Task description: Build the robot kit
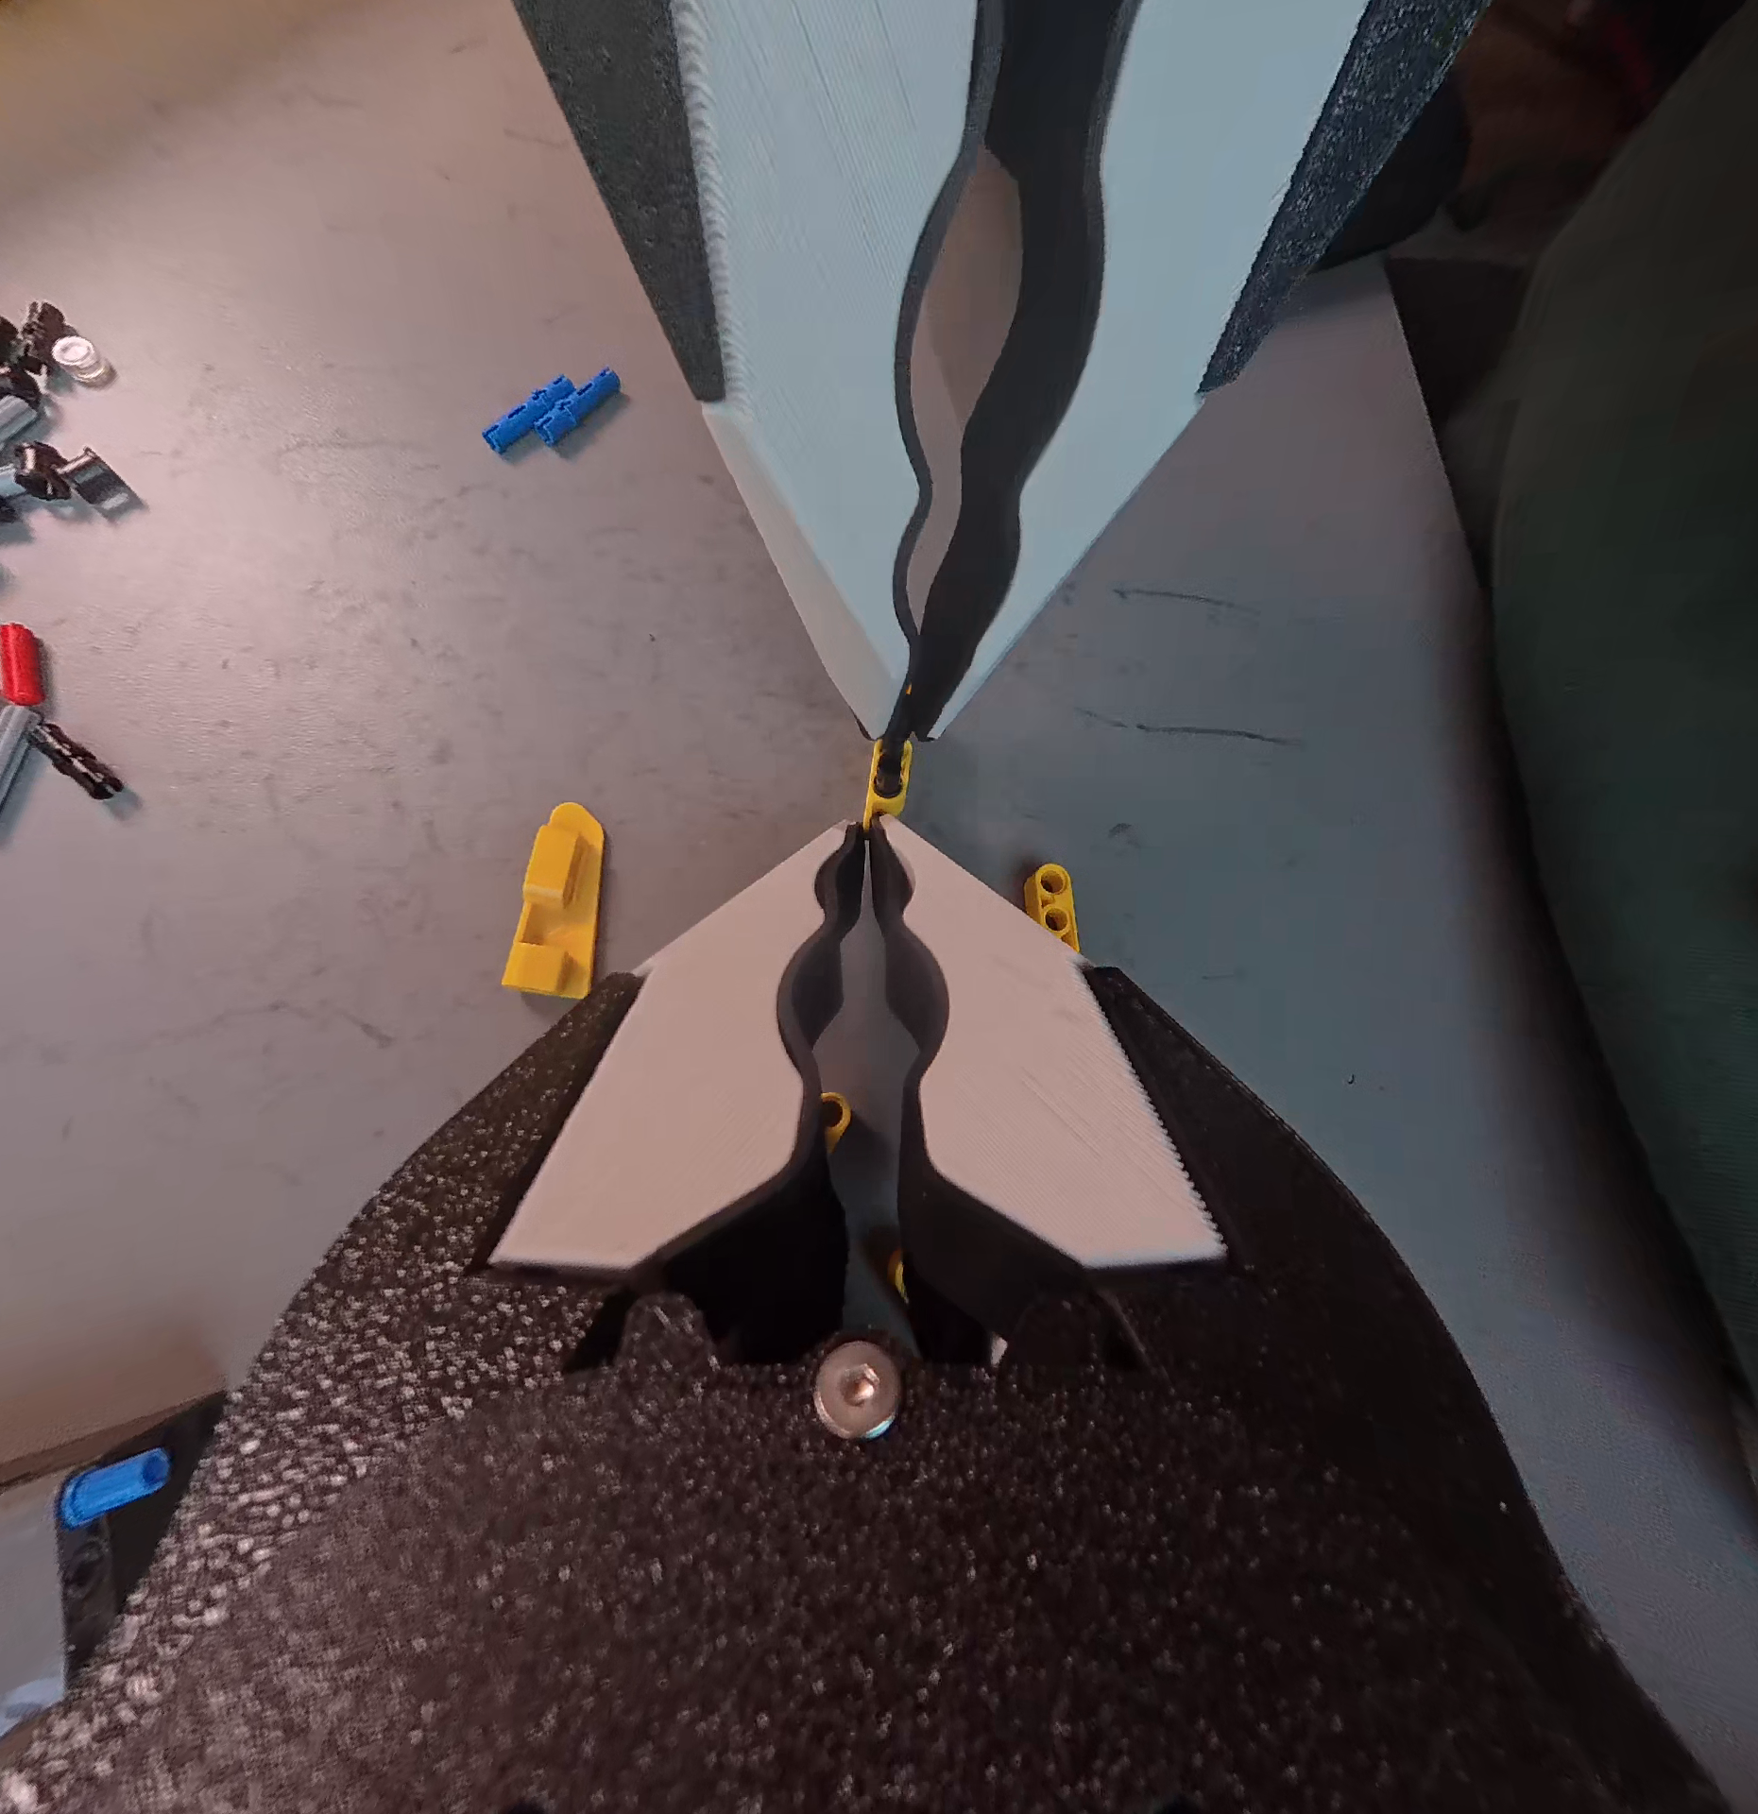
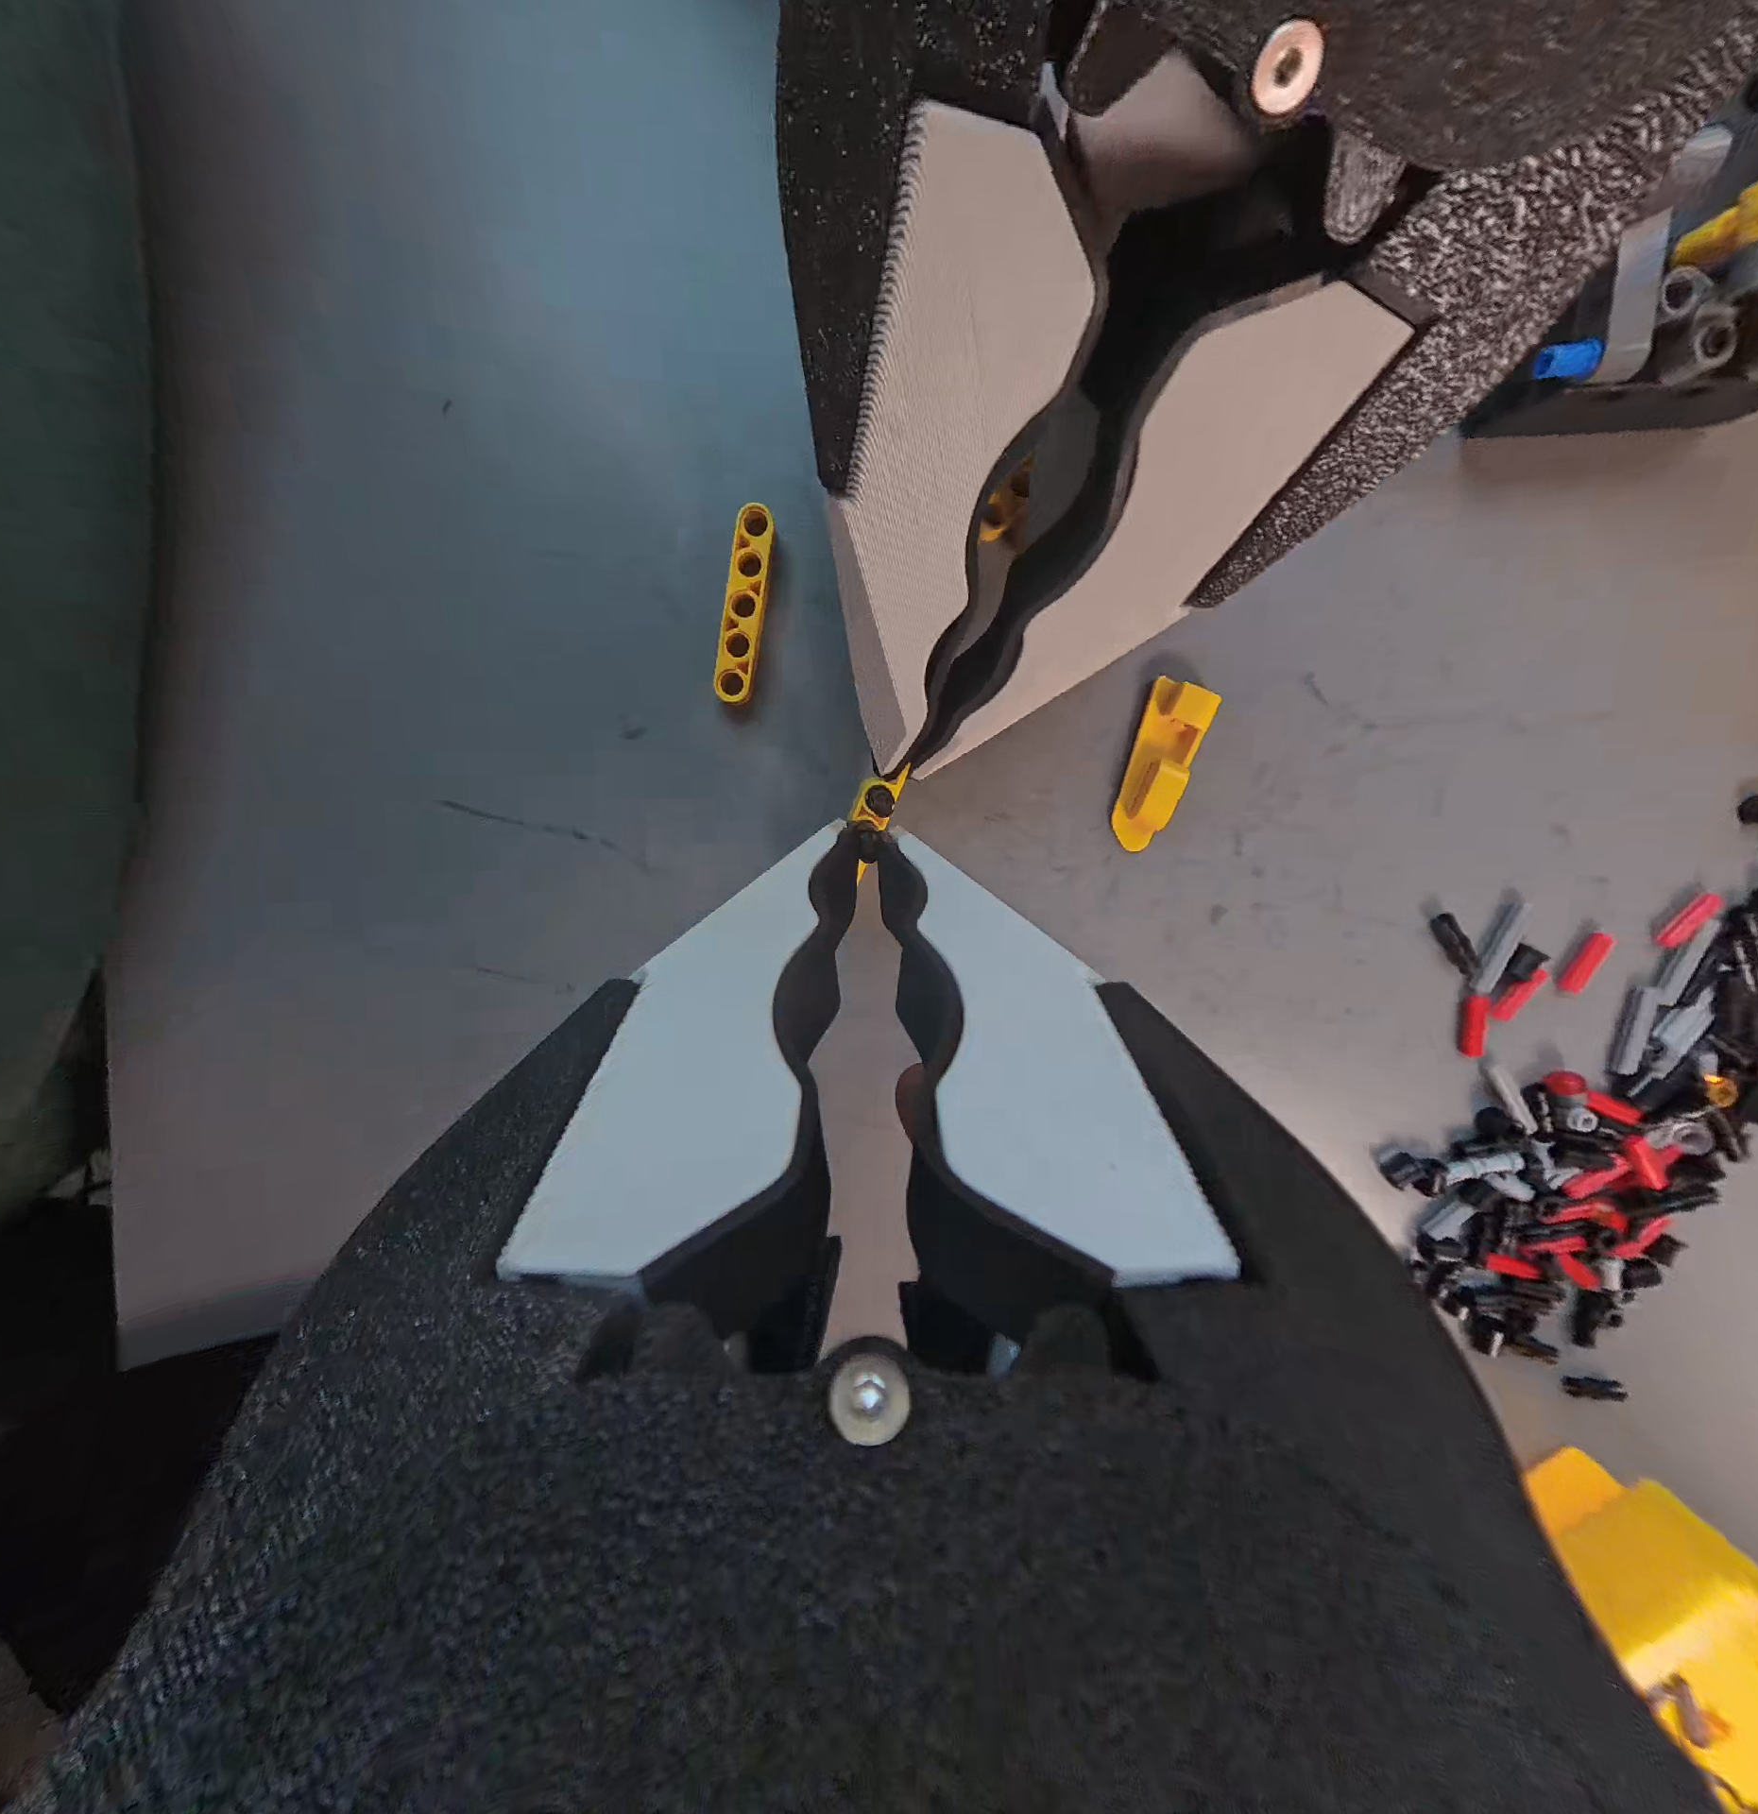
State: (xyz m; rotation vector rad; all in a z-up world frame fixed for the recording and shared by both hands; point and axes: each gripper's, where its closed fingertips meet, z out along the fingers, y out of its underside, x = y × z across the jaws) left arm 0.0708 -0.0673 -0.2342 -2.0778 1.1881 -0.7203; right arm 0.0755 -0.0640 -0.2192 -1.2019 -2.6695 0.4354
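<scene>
A small yellow beam [image 1: 888, 785] is pinched above the grey worktop [image 1: 315, 638] between two tools meeting tip to tip. The left tool [image 1: 870, 827] is closed on its near end; the right tool [image 2: 863, 834] is closed on what seems a black pin [image 2: 880, 801] in it. A yellow clip [image 1: 556, 901] and a blue pin [image 1: 553, 410] lie nearby.

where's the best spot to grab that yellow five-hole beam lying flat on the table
Grip the yellow five-hole beam across its narrow width near the middle hole, coming straight down from above. It lies flat, holes up, with both long sides clear of the left gripper beside it.
</scene>
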